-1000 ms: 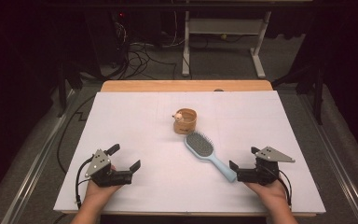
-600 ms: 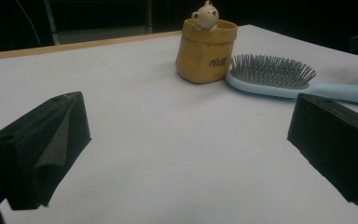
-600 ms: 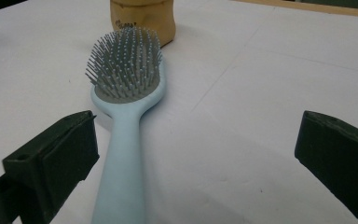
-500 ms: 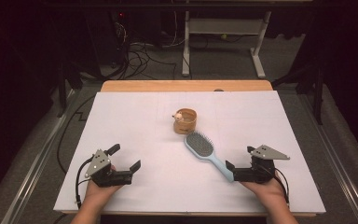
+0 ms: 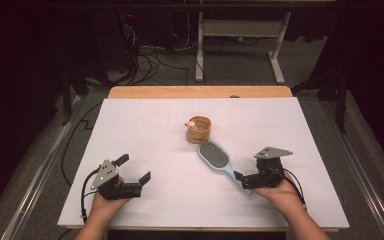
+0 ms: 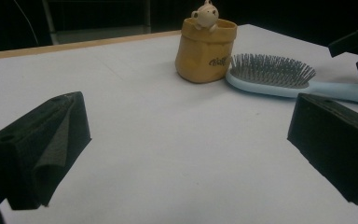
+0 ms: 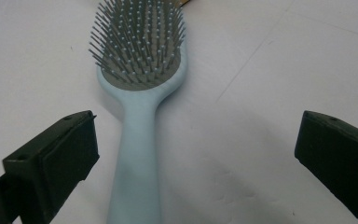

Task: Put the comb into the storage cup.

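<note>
Up close in the left gripper view, the small yellow pouch-shaped holder carries dark script lettering on its front, but it is too small and slanted to read for certain; a tiny bear figure peeks over its rim. No other writing shows on the things on the table. The light blue hairbrush lies flat on the white table sheet with its bristles up, its head just beside the holder and at about five o'clock from it, its handle running on toward five o'clock to the right gripper. In the right gripper view the handle sits between that gripper's black jaws, nearer the left one; they stand wide apart, touch nothing and hold nothing. The left gripper rests on the sheet at about seven o'clock from the holder, well apart from the brush, its jaws likewise spread wide with only bare sheet between them. Against the high view of a second ago, the right gripper has slid in from the brush's right toward the end of the handle, so that its jaws now flank it; the left gripper, the brush and the holder lie where they lay then.
</note>
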`<state>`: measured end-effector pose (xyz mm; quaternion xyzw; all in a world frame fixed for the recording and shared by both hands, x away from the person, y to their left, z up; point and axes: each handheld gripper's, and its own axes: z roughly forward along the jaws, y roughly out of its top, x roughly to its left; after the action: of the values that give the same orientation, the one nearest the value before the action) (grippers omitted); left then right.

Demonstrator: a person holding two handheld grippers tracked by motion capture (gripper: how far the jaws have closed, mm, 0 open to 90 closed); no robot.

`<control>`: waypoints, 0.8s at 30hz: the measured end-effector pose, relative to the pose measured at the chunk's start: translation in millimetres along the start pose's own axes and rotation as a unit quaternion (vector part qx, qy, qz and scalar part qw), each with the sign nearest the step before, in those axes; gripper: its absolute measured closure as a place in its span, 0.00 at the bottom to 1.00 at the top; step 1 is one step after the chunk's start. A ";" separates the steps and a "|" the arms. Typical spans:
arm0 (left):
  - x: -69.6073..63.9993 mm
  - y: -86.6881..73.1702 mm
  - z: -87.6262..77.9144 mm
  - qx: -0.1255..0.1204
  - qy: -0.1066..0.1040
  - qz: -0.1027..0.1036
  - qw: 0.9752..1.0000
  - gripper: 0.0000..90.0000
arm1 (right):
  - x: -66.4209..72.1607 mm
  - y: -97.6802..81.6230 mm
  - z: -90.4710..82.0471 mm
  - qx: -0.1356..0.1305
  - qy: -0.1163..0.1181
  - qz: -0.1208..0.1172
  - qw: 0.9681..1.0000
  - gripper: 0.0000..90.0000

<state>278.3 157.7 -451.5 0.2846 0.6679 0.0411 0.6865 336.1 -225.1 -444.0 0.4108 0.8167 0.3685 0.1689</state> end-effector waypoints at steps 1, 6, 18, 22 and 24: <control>0.2 -0.1 -0.2 0.001 -0.002 0.002 1.000 0.00 | 0.6 2.1 0.6 0.005 0.001 -0.003 1.000 0.00; 0.7 -0.2 -0.5 -0.003 -0.005 0.006 1.000 0.00 | 5.9 12.2 5.4 0.028 0.010 -0.015 0.999 0.00; 1.0 0.1 -0.2 -0.003 -0.006 0.002 1.000 0.00 | 17.2 34.0 23.9 0.068 0.025 -0.045 0.996 0.00; 1.1 0.2 -0.1 -0.004 -0.004 -0.002 1.000 0.00 | 19.6 41.8 29.5 0.073 0.026 -0.052 0.996 0.00; 1.8 0.6 0.0 -0.003 -0.006 0.002 1.000 0.00 | 20.6 45.4 32.9 0.076 0.028 -0.053 0.995 0.00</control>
<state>278.7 159.0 -452.8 0.2838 0.6631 0.0425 0.6914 367.4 -175.7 -432.0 0.3684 0.8673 0.3070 0.1333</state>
